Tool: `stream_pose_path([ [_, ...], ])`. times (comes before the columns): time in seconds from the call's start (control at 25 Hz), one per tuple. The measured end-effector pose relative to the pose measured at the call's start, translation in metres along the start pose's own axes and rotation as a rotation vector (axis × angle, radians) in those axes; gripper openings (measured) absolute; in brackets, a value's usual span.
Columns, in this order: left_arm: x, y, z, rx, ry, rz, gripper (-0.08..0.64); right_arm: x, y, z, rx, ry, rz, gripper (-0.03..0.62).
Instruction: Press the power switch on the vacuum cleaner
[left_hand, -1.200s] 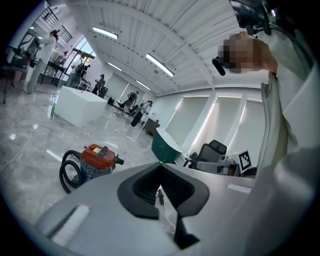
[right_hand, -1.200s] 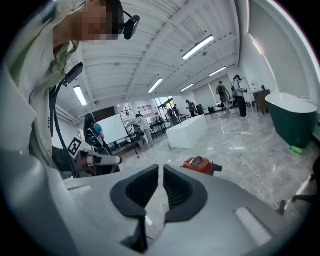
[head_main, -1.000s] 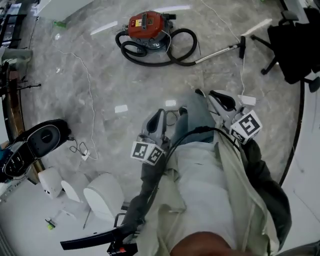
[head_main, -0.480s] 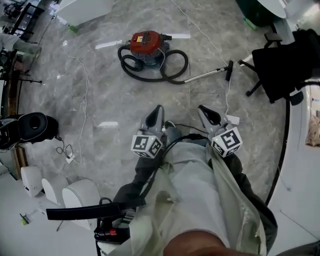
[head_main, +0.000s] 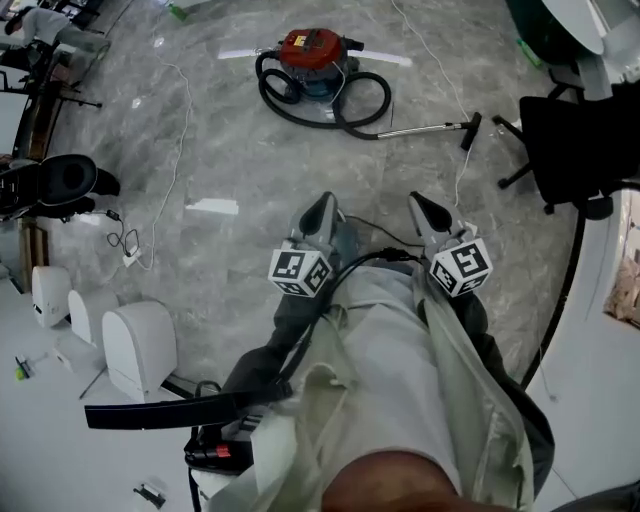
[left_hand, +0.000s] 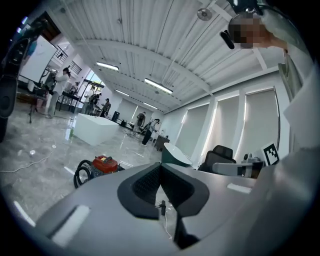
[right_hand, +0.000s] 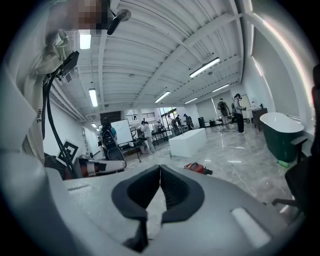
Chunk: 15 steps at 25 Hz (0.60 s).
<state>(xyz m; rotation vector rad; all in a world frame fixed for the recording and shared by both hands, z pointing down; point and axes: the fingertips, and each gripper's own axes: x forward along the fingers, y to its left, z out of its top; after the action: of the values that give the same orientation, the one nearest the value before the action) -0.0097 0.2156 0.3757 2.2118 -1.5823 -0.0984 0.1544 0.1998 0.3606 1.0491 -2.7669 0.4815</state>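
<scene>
A red canister vacuum cleaner (head_main: 312, 50) stands on the grey marble floor at the top of the head view, its black hose (head_main: 330, 105) coiled round it and a metal wand (head_main: 425, 129) lying out to the right. It also shows small as the vacuum cleaner (left_hand: 102, 163) in the left gripper view and the vacuum cleaner (right_hand: 197, 168) in the right gripper view. My left gripper (head_main: 320, 206) and right gripper (head_main: 418, 202) are held side by side in front of the person's body, well short of the vacuum. Both are shut with nothing between the jaws.
A black office chair (head_main: 570, 140) stands at the right. White rounded units (head_main: 135, 345) and a black chair (head_main: 65, 180) sit at the left. A white cable (head_main: 175, 150) trails across the floor. A white counter (right_hand: 187, 141) and several people stand far off.
The view has swung and moved forward: the vacuum has shifted rightward and up in the frame. Both grippers have come level and closer together, still shut.
</scene>
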Motion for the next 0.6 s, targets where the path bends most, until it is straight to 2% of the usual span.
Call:
stream_pose_path([
  [0.16, -0.035, -0.013, -0.018, -0.027, -0.007, 0.073, 0.003, -0.017, 0.018, -0.013, -0.002, 0.039, 0.078, 0.003],
  [0.32, -0.039, -0.009, -0.022, -0.053, 0.003, 0.106, 0.003, -0.009, 0.021, -0.009, 0.000, 0.063, 0.111, 0.004],
  [0.44, -0.068, -0.009, -0.030, -0.067, -0.006, 0.147, 0.003, -0.011, 0.043, -0.017, -0.012, 0.082, 0.154, 0.003],
  [0.6, -0.092, -0.011, -0.034, -0.067, -0.046, 0.154, 0.003, -0.022, 0.061, -0.026, -0.034, 0.078, 0.162, 0.003],
])
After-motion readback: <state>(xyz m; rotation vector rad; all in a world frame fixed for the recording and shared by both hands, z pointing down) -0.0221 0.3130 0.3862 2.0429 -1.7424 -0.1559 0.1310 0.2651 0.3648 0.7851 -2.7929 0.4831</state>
